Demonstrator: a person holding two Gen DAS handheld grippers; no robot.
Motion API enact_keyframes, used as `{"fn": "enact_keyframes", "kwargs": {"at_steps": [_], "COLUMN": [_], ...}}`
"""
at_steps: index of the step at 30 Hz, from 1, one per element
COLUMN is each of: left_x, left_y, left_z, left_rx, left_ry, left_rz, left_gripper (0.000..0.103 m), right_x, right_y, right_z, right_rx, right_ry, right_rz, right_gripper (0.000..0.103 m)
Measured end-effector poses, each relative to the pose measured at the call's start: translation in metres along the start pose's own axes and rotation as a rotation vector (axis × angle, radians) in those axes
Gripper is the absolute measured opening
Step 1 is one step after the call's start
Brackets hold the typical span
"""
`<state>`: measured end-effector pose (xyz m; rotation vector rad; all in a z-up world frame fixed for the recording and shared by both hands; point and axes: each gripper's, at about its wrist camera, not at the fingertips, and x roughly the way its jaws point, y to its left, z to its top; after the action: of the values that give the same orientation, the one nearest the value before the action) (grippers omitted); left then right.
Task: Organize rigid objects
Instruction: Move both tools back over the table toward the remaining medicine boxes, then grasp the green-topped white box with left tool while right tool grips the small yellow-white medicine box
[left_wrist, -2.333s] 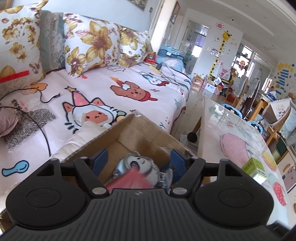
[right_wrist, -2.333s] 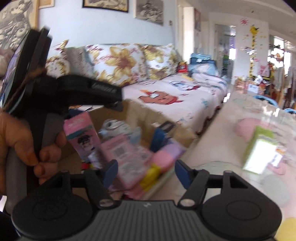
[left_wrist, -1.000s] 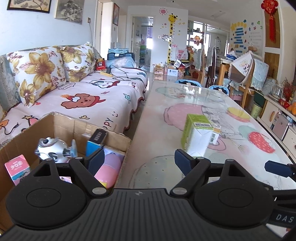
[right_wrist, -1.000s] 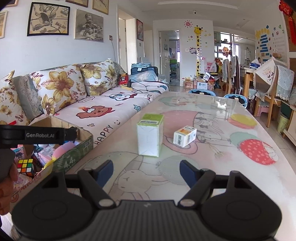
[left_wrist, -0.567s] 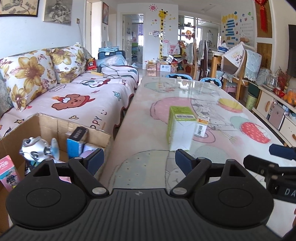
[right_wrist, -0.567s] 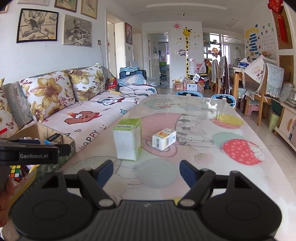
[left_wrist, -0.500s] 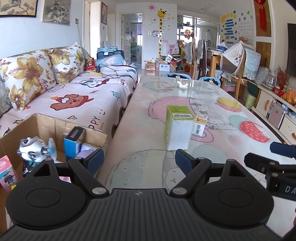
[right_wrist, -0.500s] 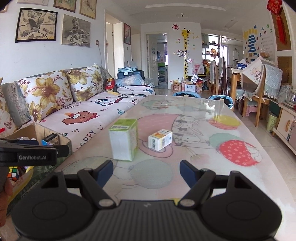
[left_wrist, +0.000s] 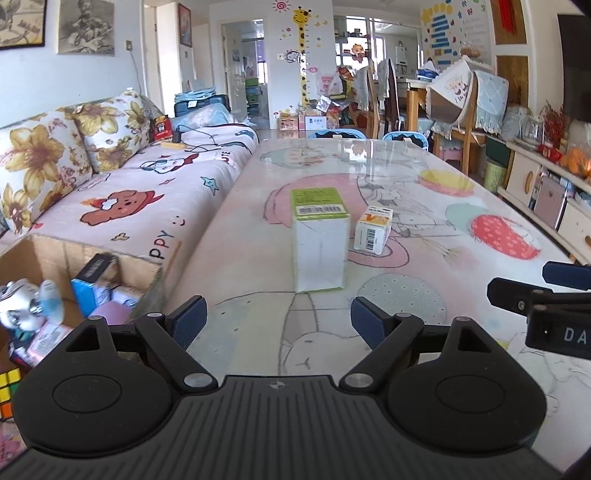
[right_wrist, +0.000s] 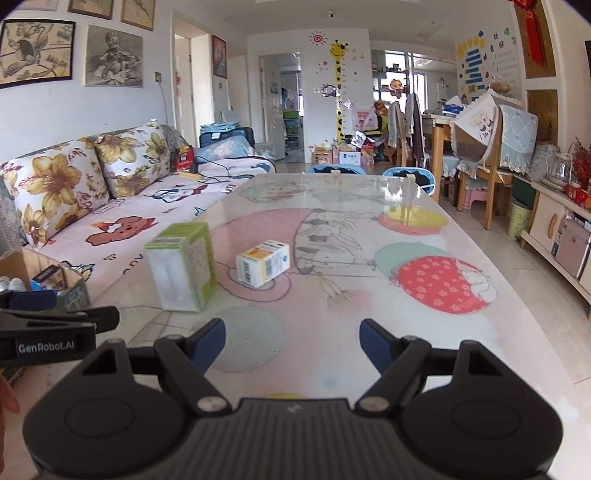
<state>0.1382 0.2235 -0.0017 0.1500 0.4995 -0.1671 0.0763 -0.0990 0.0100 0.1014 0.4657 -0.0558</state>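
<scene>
A tall white box with a green top stands upright on the patterned table. Just right of it lies a small white and orange box. My left gripper is open and empty, a short way in front of the tall box. My right gripper is open too, with nothing between its fingers; both boxes lie ahead of it, to the left. At the table's left edge, a cardboard box holds several toys and packets.
A sofa with flowered cushions runs along the left wall beside the table. Chairs and a low cabinet stand at the right. The other gripper's body shows at each view's edge.
Both grippers have swung right, away from the cardboard box, and now face the two boxes on the table from closer. The left gripper's pink item is gone from its jaws.
</scene>
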Motion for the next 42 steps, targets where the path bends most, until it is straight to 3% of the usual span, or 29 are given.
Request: {"fn": "enact_keyframes", "kwargs": {"at_steps": [13,22,24,26,28,42], "left_x": [0.055,0.072,0.073,0.075,0.077,0.052], "left_y": [-0.017,-0.022,-0.024,-0.023,-0.022,0.004], "left_z": [0.024,0.028,0.029,0.03,0.031,0.033], "left_rx": [-0.03,0.011,0.032,0.051,0.055,-0.043], "left_ry": [-0.009,-0.048,-0.058,-0.062,-0.059,-0.079], "left_rz": [0.036,0.063,0.065,0.065,0.063,0.101], "left_gripper": [0.103,0.103,0.097,0.076,0.065,0.062], "right_x": [0.058,0.086,0.092,0.099,0.106,0.152], "right_y": [-0.021,-0.028,-0.025,-0.02,-0.015,0.013], "right_z": [0.008,0.013,0.015,0.017,0.02,0.044], "right_rx": [0.025,0.045,0.036,0.027,0.016,0.024], "right_ry": [0.06,0.087,0.09,0.091,0.091,0.063], "right_rz": [-0.004,0.029,0.041,0.053,0.064,0.088], "right_gripper": [0.087,0.087,0.087,0.087,0.088,0.09]}}
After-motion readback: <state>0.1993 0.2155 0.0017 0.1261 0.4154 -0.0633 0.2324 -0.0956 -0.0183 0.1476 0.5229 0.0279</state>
